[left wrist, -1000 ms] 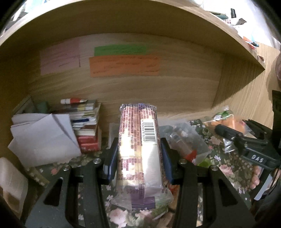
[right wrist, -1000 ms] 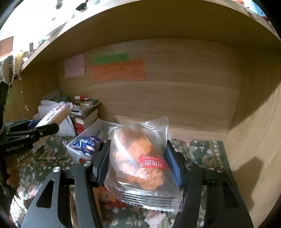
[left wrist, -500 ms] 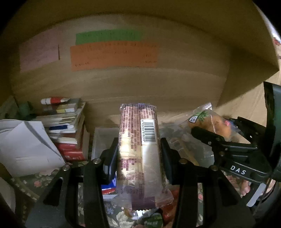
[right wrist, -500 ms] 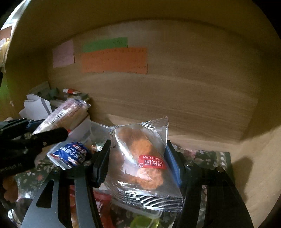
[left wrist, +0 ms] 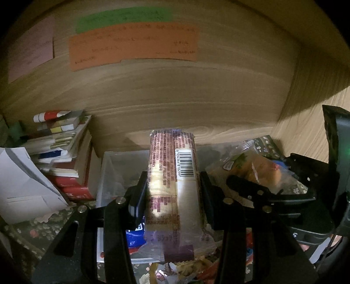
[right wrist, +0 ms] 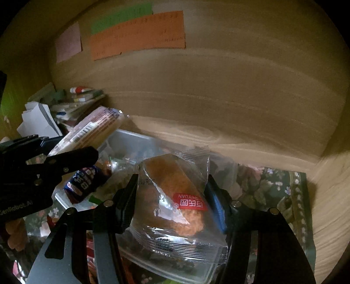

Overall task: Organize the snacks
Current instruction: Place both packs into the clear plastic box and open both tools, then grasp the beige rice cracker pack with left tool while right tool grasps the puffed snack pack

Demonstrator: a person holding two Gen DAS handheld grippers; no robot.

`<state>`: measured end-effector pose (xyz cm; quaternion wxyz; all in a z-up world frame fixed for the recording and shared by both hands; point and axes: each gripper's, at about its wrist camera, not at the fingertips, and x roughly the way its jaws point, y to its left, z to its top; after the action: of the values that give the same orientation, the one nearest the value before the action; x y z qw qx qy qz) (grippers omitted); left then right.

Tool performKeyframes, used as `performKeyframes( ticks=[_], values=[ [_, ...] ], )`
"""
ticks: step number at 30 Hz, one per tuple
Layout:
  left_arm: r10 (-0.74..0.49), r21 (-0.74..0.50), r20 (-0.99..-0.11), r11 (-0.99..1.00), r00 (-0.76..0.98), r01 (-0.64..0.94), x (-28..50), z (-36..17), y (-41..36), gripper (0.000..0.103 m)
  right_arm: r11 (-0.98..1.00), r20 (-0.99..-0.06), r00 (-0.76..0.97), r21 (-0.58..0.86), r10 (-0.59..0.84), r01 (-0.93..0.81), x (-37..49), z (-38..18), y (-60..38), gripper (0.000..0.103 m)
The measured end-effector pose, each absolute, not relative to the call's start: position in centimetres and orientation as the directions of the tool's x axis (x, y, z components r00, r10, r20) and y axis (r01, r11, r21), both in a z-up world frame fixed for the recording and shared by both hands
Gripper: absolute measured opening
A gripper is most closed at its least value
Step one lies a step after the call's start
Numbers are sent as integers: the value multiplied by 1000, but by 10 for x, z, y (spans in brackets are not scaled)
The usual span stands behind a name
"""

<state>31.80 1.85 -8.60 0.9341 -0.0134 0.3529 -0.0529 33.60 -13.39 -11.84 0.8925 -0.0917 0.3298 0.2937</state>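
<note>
Left wrist view: the left gripper (left wrist: 172,190) fills the lower centre of the frame, its jaws pinching a long wafer packet (left wrist: 174,185) by its sides, barcode face up. The packet is held above a clear plastic bin (left wrist: 113,172), seen behind and below it at centre left. A blue snack packet (left wrist: 135,237) lies in the bin, low in the frame.

At middle left stand a stack of books (left wrist: 65,153) and folded white papers (left wrist: 24,185). An orange note (left wrist: 133,45), a green note (left wrist: 122,18) and a pink note (left wrist: 30,48) are fixed to the wooden back wall along the top.

Right wrist view: the right gripper (right wrist: 172,192), lower centre, has its jaws closed on a clear-wrapped fried snack (right wrist: 175,196) with a red label. The floral cloth (right wrist: 284,192) covering the surface shows at lower right.
</note>
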Motion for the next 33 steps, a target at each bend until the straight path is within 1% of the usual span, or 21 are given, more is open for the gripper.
performKeyframes(
  ticks=[6, 10, 12, 14, 15, 18, 20, 23, 27, 29, 33],
  values=[
    [-115, -71, -638, 993, 761, 90, 317, -78, 23, 46, 812, -636, 615, 34, 467, -582, 334, -112, -138, 59],
    [-120, -77, -626, 993, 771, 92, 304, -68, 24, 51, 813, -615, 633, 24, 470, -581, 326, -102, -144, 63],
    [-120, -74, -618, 993, 777, 95, 295, -63, 26, 55, 811, -602, 641, 19, 476, -584, 319, -96, -149, 64],
    [-116, -64, -611, 993, 783, 98, 283, -61, 28, 62, 808, -586, 649, 18, 486, -589, 308, -88, -155, 65],
    [-115, -59, -609, 993, 785, 99, 277, -61, 28, 64, 807, -580, 651, 19, 490, -591, 306, -86, -156, 65],
    [-97, -31, -605, 995, 790, 99, 255, -61, 27, 74, 799, -559, 656, 22, 508, -601, 290, -79, -159, 68],
    [-86, -23, -608, 996, 789, 92, 242, -63, 29, 84, 796, -543, 661, 22, 518, -605, 275, -76, -165, 71],
    [-81, -23, -621, 996, 780, 84, 222, -67, 28, 89, 793, -531, 667, 15, 523, -610, 257, -75, -172, 72],
    [-96, -48, -649, 995, 755, 85, 200, -76, 26, 93, 792, -523, 673, 5, 523, -611, 232, -79, -179, 72],
    [-117, -68, -667, 993, 736, 95, 190, -84, 23, 96, 789, -525, 666, 17, 529, -614, 221, -84, -184, 73],
    [-138, -70, -698, 990, 703, 125, 173, -105, 10, 100, 794, -543, 657, 31, 524, -608, 206, -96, -193, 73]
  ],
)
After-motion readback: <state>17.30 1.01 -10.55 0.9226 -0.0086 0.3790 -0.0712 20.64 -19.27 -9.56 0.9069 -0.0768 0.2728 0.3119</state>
